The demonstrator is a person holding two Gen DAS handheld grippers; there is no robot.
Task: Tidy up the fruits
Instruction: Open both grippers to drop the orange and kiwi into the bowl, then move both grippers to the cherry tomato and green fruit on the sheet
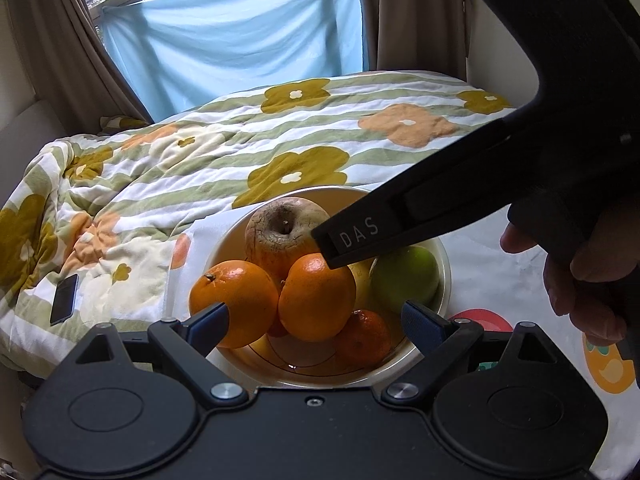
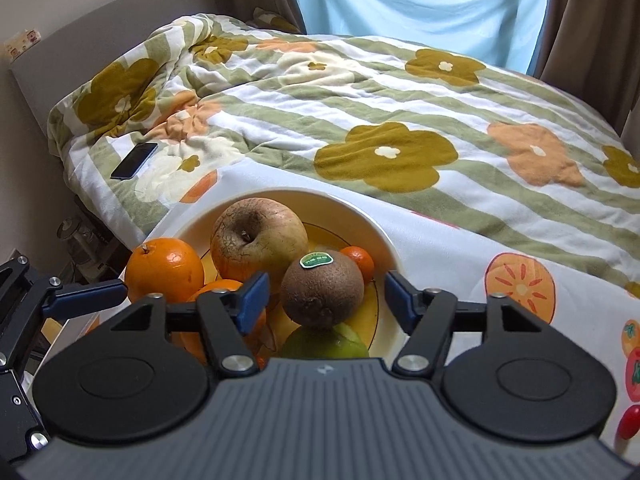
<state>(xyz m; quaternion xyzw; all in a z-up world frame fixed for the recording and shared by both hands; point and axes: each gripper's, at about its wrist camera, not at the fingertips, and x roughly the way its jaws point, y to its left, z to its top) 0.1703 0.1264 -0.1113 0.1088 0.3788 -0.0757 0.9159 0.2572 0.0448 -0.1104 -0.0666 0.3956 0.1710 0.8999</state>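
A cream bowl (image 1: 444,280) (image 2: 376,236) holds a brownish apple (image 1: 280,236) (image 2: 256,236), two oranges (image 1: 236,300) (image 1: 316,296), a green apple (image 1: 404,276) (image 2: 326,342), a small mandarin (image 1: 366,338) (image 2: 360,260) and a banana (image 2: 366,312). A brown kiwi with a green sticker (image 2: 322,288) sits on top, seen in the right wrist view. My left gripper (image 1: 316,320) is open over the near oranges. My right gripper (image 2: 324,298) is open with the kiwi between its fingers, pads apart from it. The right gripper's body (image 1: 460,204) crosses over the bowl.
The bowl stands on a white fruit-print cloth (image 2: 480,320) beside a bed with a flowered quilt (image 2: 360,112). A black phone (image 1: 64,298) (image 2: 134,160) lies on the quilt at the left. A blue sheet (image 1: 240,40) and brown curtains hang behind.
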